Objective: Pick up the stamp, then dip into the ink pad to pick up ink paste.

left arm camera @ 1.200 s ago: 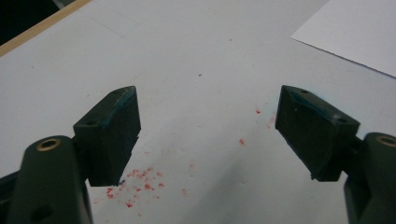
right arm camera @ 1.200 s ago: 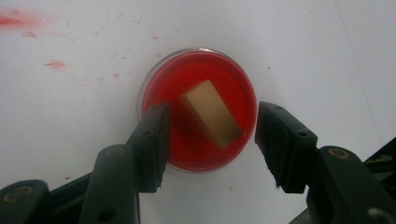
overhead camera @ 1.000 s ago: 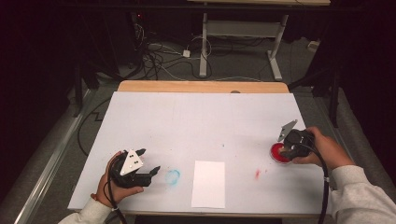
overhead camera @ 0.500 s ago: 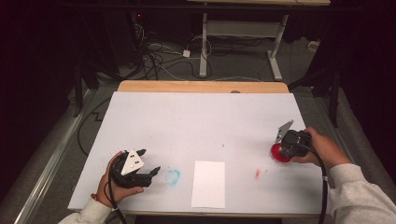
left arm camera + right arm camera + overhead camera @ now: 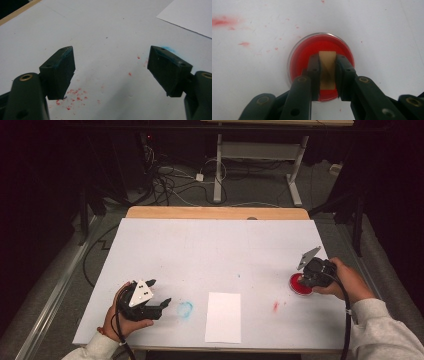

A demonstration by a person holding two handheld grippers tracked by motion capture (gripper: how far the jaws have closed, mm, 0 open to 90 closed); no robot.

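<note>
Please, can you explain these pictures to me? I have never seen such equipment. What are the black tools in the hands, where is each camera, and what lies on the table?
A person sits at a white table and holds one tool in each hand. Each tool is a hand-held gripper with two black jaws. The high view looks down from above the person. The other two pictures come from small cameras riding on the grippers, looking along their jaws.

The left hand-held gripper rests near the table's front edge, its jaws wide apart with nothing between them. Beside it is a blue smear, then a white sheet of paper.

The right hand-held gripper has just closed its jaws on a small beige block, held over a round dish of red paint. Red spots mark the table nearby.
</note>
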